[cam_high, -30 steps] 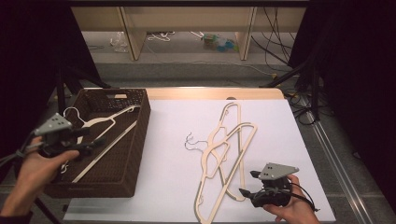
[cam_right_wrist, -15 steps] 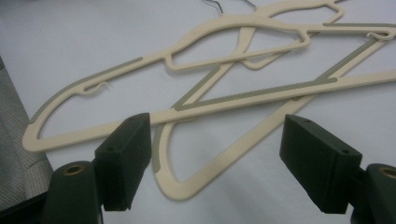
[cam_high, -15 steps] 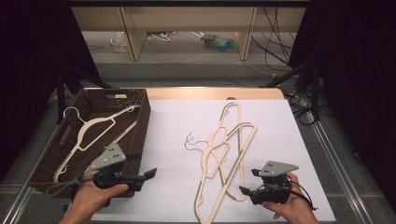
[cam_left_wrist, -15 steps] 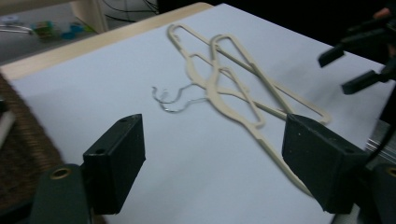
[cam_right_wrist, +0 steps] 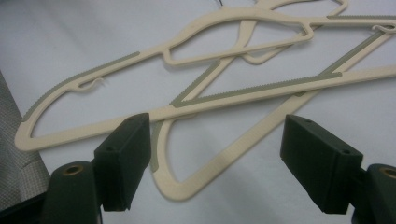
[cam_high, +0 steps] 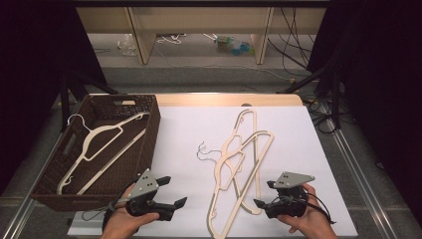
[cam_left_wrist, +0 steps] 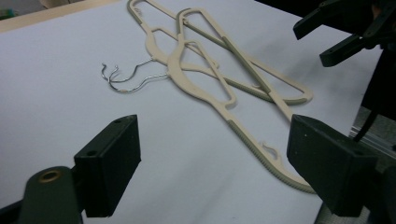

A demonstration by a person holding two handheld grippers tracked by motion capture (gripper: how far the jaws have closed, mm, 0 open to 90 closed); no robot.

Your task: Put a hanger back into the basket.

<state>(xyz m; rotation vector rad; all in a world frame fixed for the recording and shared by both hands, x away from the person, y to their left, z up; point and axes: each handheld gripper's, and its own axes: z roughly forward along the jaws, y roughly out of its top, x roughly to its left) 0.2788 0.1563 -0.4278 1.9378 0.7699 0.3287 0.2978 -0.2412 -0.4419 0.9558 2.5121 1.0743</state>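
Two cream hangers point(cam_high: 221, 158) lie crossed on the white sheet point(cam_high: 189, 129), their wire hooks point(cam_high: 204, 152) pointing left. A third cream hanger point(cam_high: 102, 137) lies in the brown wicker basket point(cam_high: 149, 134). My left gripper point(cam_high: 173, 190) hovers at the sheet's near edge by the basket's front right corner and points at the hangers point(cam_left_wrist: 196, 84). Its jaws have just been opening and stand open with nothing between them point(cam_left_wrist: 215, 158). My right gripper point(cam_high: 263, 193) sits low by the hangers' near ends point(cam_right_wrist: 224, 105). Its jaws have just opened a little, and its pads point(cam_right_wrist: 123, 158) touch nothing.
The basket fills the table's left side. Bare white sheet stretches between the basket and the hangers and along the right. A wooden shelf unit point(cam_high: 199, 30) stands beyond the table, with cables point(cam_high: 293, 45) on the floor. From the left gripper view, the right gripper point(cam_left_wrist: 336, 32) shows at upper right.
My left gripper has moved from the basket's left side rightward and down to the sheet's near edge, and its jaws have opened wider. The right hand has stayed put.
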